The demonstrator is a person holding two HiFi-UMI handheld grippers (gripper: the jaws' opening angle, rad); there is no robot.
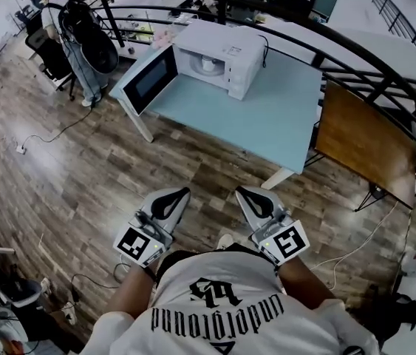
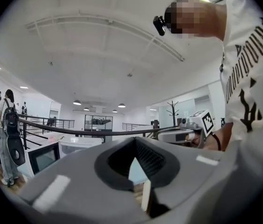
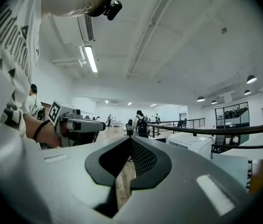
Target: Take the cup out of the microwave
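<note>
A white microwave (image 1: 219, 65) stands on a light blue table (image 1: 267, 117), its door (image 1: 151, 80) swung open to the left. Inside it a white cup (image 1: 208, 64) shows. Both grippers are held close to my body, well short of the table. The left gripper (image 1: 172, 198) and the right gripper (image 1: 252, 197) point toward the table with jaws together and nothing between them. The left gripper view shows its own jaws (image 2: 133, 143) shut, with the microwave (image 2: 75, 146) beyond. In the right gripper view the jaws (image 3: 130, 141) are shut, and the microwave (image 3: 192, 143) lies off to the right.
A brown wooden table (image 1: 363, 143) stands right of the blue one. A black curved railing (image 1: 326, 50) runs behind both. A person with a backpack (image 1: 82, 43) stands at the far left by a chair. Cables (image 1: 45, 135) lie on the wooden floor.
</note>
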